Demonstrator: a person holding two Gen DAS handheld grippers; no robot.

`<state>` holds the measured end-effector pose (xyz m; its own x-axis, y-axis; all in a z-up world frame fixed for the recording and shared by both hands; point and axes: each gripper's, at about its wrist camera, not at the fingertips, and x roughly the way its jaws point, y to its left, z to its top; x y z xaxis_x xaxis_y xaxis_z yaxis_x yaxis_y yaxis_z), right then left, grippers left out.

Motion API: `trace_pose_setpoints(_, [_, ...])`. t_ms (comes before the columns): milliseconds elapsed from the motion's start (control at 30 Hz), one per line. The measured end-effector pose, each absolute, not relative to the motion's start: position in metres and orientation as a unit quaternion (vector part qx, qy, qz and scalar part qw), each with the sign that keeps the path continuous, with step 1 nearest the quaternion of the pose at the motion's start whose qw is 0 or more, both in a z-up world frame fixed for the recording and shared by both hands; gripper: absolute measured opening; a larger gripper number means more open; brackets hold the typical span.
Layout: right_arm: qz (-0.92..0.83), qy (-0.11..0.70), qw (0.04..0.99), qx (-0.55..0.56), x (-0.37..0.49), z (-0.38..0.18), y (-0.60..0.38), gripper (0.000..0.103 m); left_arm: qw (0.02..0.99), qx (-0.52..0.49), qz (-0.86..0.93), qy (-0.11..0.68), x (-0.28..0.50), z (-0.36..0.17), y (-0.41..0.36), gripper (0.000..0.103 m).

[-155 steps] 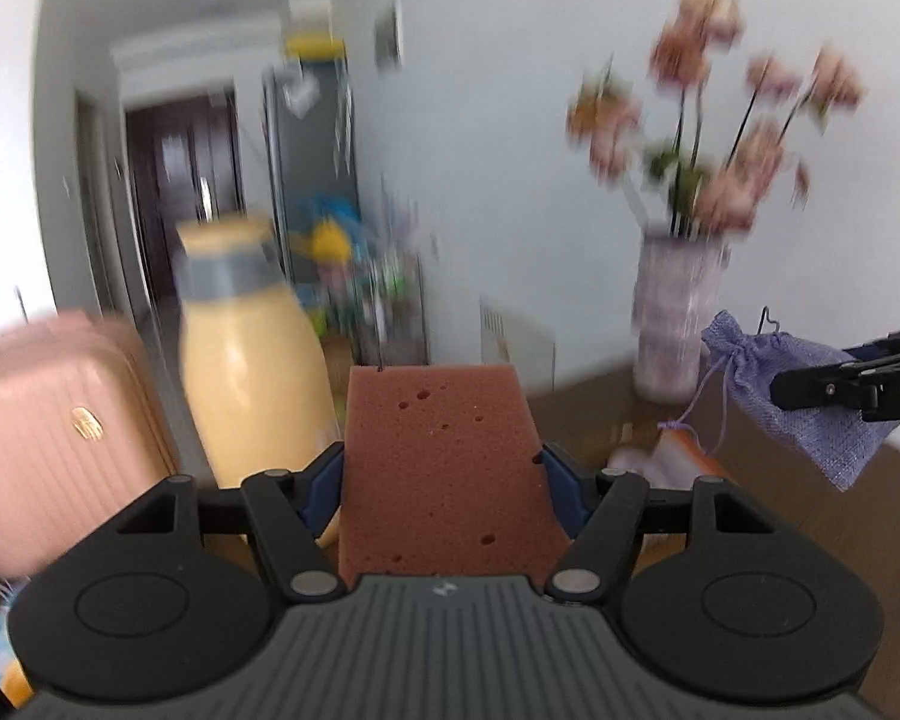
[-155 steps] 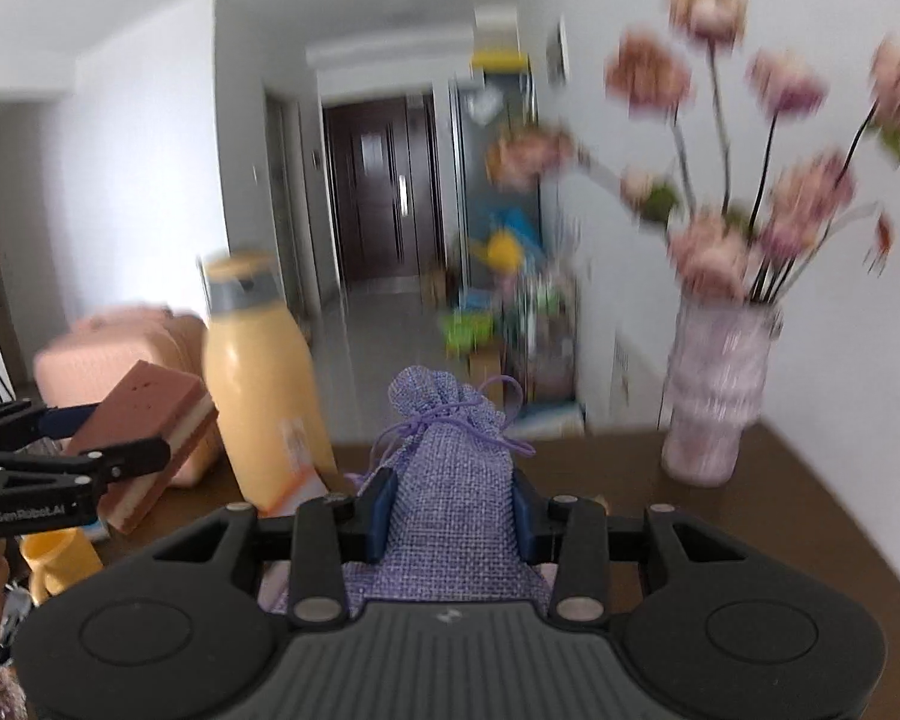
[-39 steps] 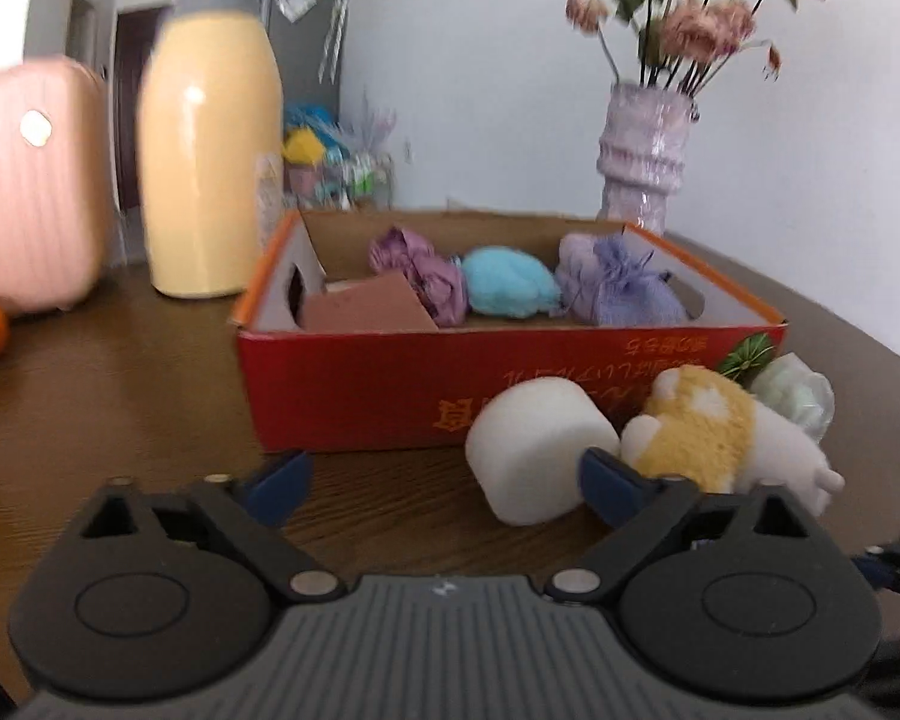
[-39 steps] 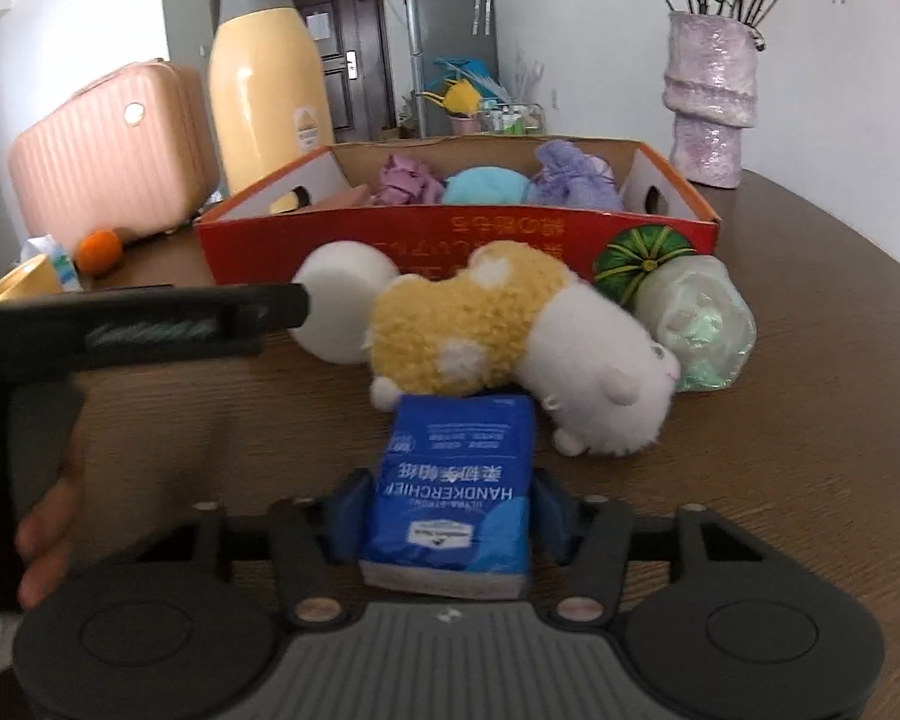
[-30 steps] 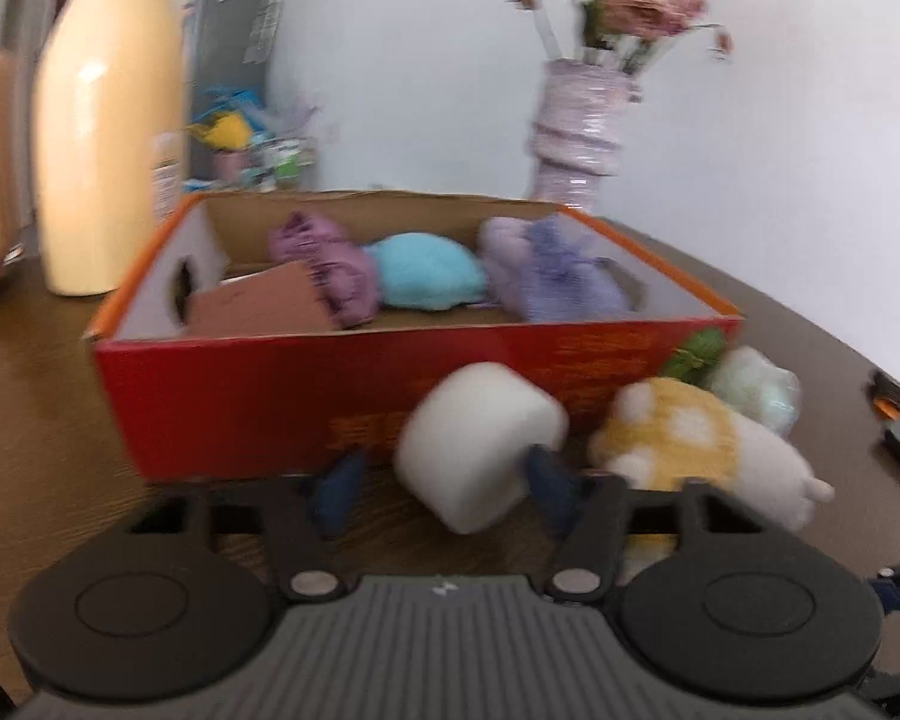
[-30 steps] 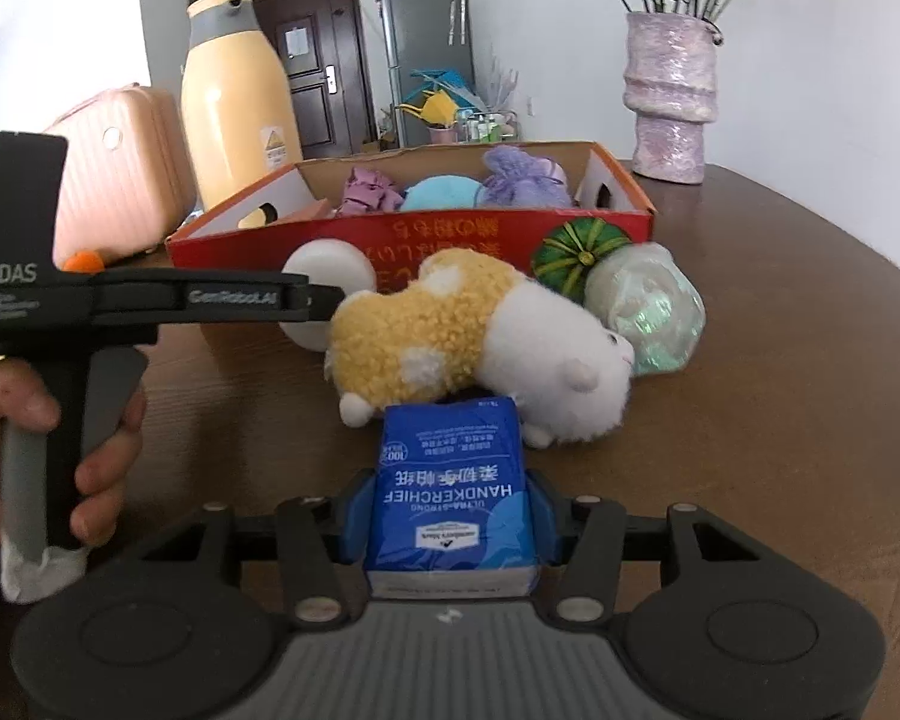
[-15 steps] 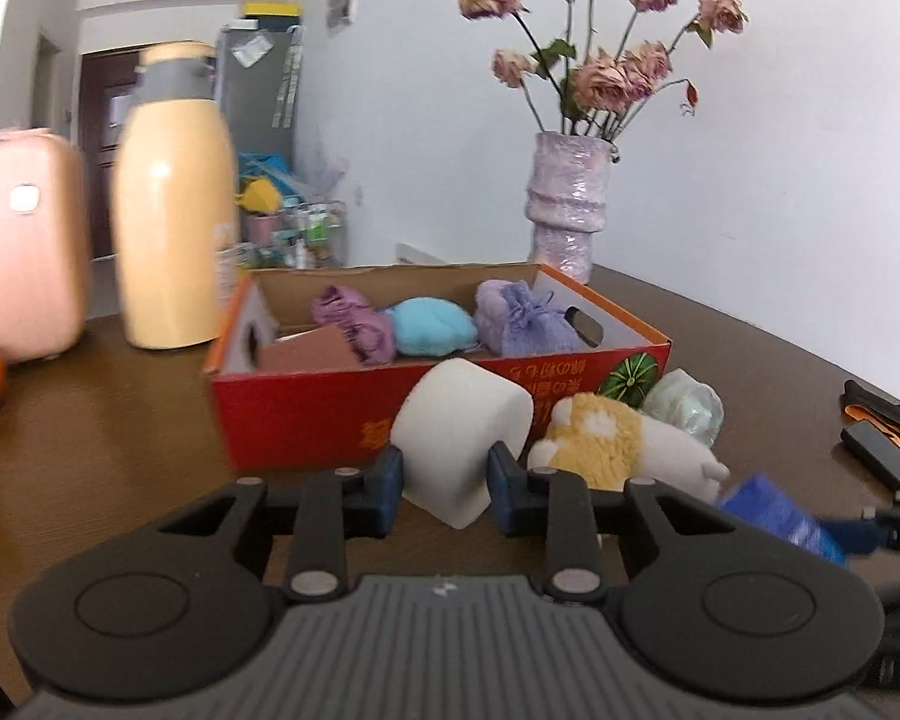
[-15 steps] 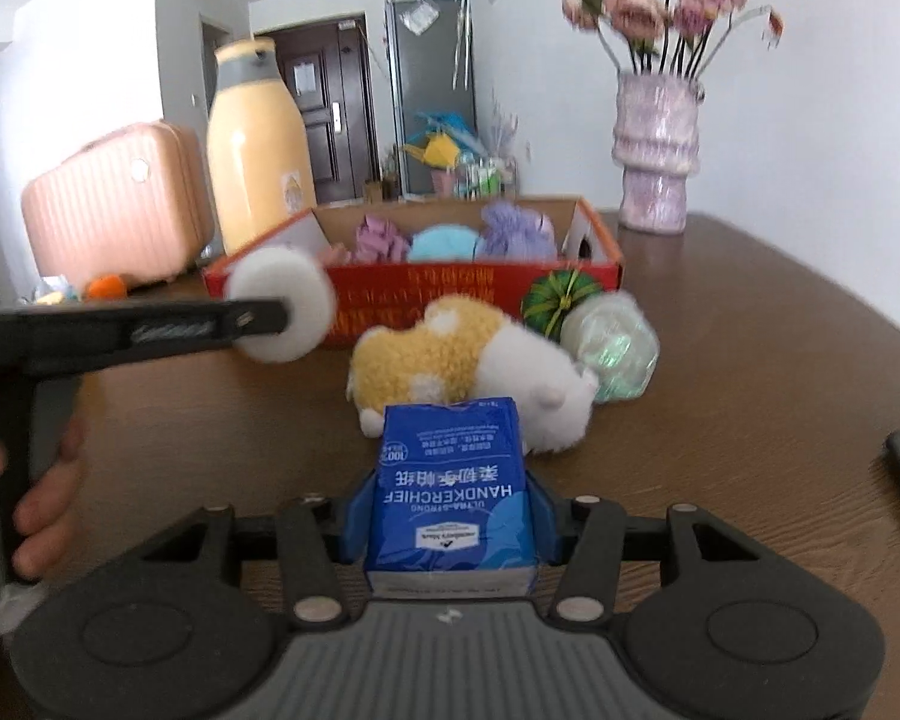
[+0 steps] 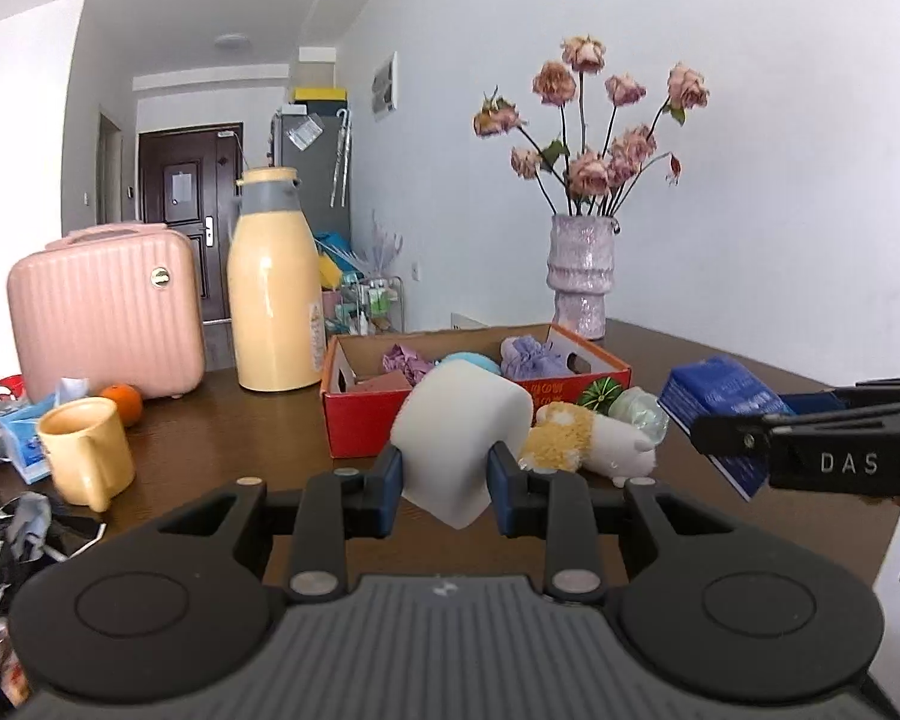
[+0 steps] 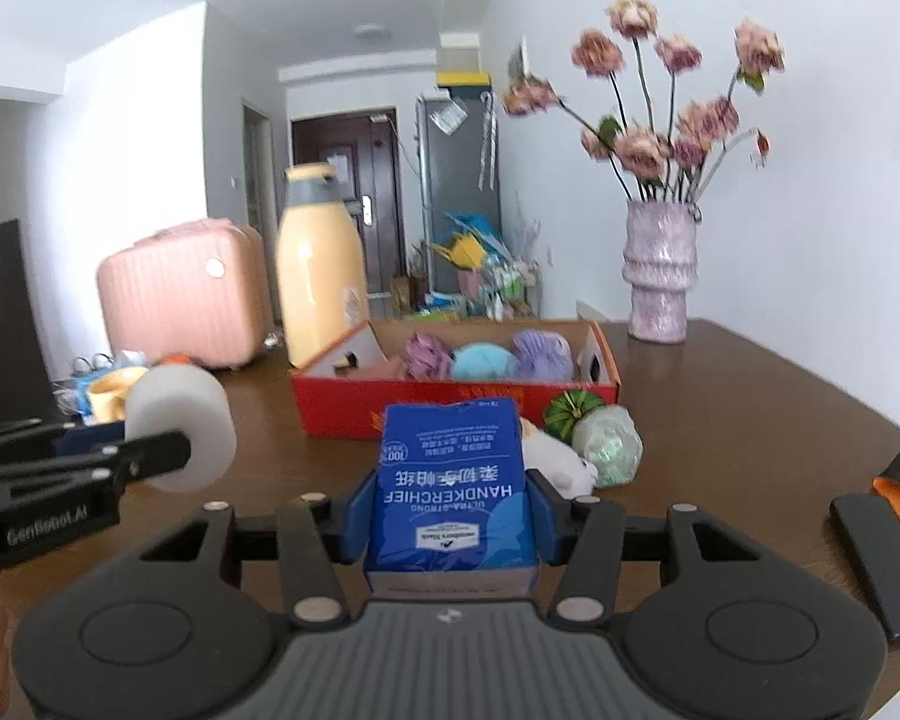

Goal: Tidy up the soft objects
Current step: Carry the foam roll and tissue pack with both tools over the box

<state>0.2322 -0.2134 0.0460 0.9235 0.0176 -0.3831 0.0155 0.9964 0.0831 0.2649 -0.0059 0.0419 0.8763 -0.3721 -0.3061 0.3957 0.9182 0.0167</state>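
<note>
Now mid-task: left hand-held gripper (image 9: 444, 483) pinching white foam roll (image 9: 462, 438), right hand-held gripper (image 10: 450, 510) clamped on blue handkerchief pack (image 10: 450, 480), both held aloft short of red box (image 9: 360, 426) at table (image 10: 750, 420) middle. Already boxed: purple pouch (image 10: 543, 354), blue ball (image 10: 483, 360), mauve bundle (image 10: 429, 354). Left along box's near wall: plush toy (image 9: 588, 438), green melon ball (image 10: 573, 411), pale wrapped ball (image 10: 609, 444). Against a second ago: roll and pack lifted off the table, left jaws tightened on roll.
</note>
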Motion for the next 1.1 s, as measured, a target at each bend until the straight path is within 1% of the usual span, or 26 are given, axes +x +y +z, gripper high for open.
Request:
trace_pose_setpoints(267, [0.011, 0.150, 0.988, 0.029, 0.201, 0.070, -0.205, 0.051, 0.974, 0.020, -0.187, 0.127, 0.229, 0.061, 0.001, 0.030])
trace_pose_setpoints(433, [0.016, 0.128, 0.991, 0.030, 0.195, 0.079, -0.204, 0.051, 0.977, 0.032, -0.180, 0.110, 0.221, 0.067, 0.002, 0.030])
trace_pose_setpoints(533, [0.019, 0.126, 0.991, 0.032, 0.199, 0.077, -0.204, 0.043, 0.977, 0.029, -0.177, 0.115, 0.228, 0.066, 0.003, 0.030])
trace_pose_setpoints(600, [0.017, 0.129, 0.991, 0.034, 0.201, 0.076, -0.205, 0.043, 0.976, 0.026, -0.180, 0.117, 0.235, 0.065, 0.002, 0.030])
trace_pose_setpoints(667, [0.015, 0.131, 0.991, 0.032, 0.205, 0.073, -0.208, 0.035, 0.975, 0.022, -0.186, 0.120, 0.244, 0.065, -0.001, 0.030])
trace_pose_setpoints(700, [0.010, 0.135, 0.990, 0.033, 0.209, 0.071, -0.210, 0.033, 0.974, 0.021, -0.189, 0.121, 0.249, 0.065, -0.003, 0.030])
trace_pose_setpoints(900, [-0.001, 0.167, 0.985, 0.048, 0.240, 0.055, -0.223, 0.032, 0.970, 0.015, -0.197, 0.138, 0.282, 0.055, -0.011, 0.030])
trace_pose_setpoints(933, [0.004, 0.176, 0.983, 0.051, 0.244, 0.050, -0.226, 0.043, 0.969, 0.016, -0.197, 0.145, 0.287, 0.051, -0.011, 0.030])
trace_pose_setpoints(967, [0.011, 0.190, 0.980, 0.053, 0.249, 0.044, -0.228, 0.064, 0.969, 0.015, -0.195, 0.152, 0.291, 0.046, -0.012, 0.030])
trace_pose_setpoints(1033, [0.025, 0.198, 0.979, 0.040, 0.252, 0.027, -0.233, 0.084, 0.966, 0.014, -0.193, 0.171, 0.299, 0.034, -0.011, 0.030])
trace_pose_setpoints(1100, [0.001, 0.217, 0.976, 0.028, 0.252, 0.010, -0.242, 0.083, 0.963, 0.014, -0.193, 0.186, 0.304, 0.024, -0.010, 0.030])
